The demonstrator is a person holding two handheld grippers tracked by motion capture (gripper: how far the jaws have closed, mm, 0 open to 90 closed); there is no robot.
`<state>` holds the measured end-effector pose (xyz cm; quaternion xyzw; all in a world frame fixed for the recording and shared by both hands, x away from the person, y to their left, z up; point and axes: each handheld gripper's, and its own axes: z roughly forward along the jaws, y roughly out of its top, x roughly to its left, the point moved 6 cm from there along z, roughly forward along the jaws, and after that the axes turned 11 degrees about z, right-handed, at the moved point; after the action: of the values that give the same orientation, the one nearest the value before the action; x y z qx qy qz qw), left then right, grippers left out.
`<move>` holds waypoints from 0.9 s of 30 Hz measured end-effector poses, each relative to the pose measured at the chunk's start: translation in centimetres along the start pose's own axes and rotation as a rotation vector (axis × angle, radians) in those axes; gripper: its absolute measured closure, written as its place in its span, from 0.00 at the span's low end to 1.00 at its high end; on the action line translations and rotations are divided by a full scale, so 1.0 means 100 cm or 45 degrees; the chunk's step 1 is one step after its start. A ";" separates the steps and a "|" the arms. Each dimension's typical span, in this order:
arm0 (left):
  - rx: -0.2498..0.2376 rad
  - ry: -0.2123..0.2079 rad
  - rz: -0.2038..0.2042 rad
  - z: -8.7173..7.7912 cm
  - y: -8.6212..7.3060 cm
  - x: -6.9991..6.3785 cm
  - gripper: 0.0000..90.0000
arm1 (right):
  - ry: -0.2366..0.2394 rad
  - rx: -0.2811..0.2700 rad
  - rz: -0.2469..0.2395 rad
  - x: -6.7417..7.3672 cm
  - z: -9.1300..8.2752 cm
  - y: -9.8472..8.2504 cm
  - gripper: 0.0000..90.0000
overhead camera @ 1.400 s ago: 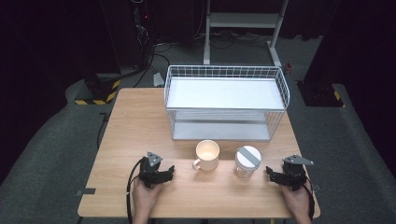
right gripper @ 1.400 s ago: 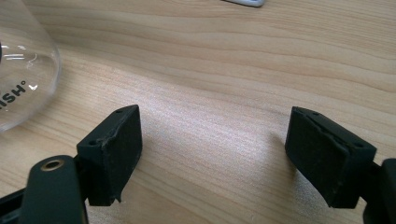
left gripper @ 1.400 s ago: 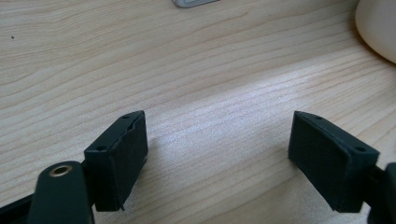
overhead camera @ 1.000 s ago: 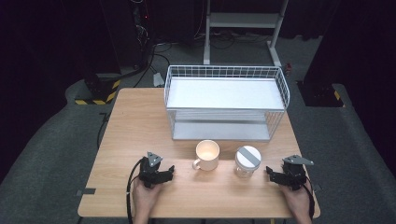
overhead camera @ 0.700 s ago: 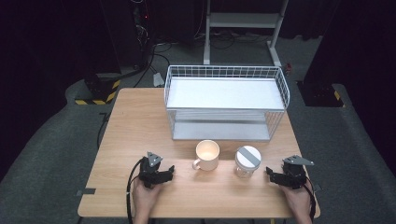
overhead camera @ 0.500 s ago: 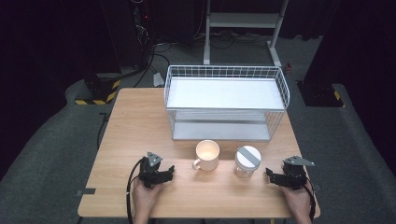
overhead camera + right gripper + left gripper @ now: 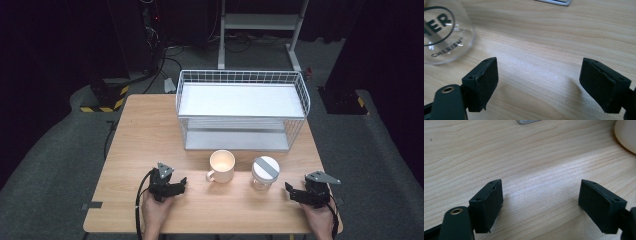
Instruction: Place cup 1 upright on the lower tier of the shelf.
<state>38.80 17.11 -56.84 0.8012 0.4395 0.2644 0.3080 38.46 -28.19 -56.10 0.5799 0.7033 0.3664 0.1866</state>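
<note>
My left gripper [image 7: 176,186] and right gripper [image 7: 295,194] rest on desk [image 7: 145,135], fingers spread, empty. Mug [image 7: 221,166] and jar [image 7: 265,173] between them, near front edge, likely staged for reach. Wire basket [image 7: 241,109] behind.

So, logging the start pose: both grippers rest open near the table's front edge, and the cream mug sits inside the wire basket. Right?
Not quite. The high view shows the cream mug on the table in front of the wire basket, beside the glass jar. Both grippers, left gripper and right gripper, do rest open.
</note>
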 end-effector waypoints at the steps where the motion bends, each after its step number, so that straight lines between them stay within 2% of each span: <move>1: 0.000 0.000 0.001 0.000 0.000 0.000 0.22 | 0.006 -0.010 -0.003 0.002 -0.003 -0.002 0.17; 17: 0.000 0.000 0.000 0.000 0.000 0.000 0.22 | 0.071 -0.054 -0.002 0.017 -0.016 -0.012 0.17; 27: 0.000 0.000 0.001 0.000 0.000 0.000 0.22 | 0.133 -0.083 -0.051 0.036 -0.022 -0.014 0.16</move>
<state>38.81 17.12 -56.84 0.8013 0.4394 0.2647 0.3078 35.13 -25.50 -55.10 0.5395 0.7111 0.4151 0.1759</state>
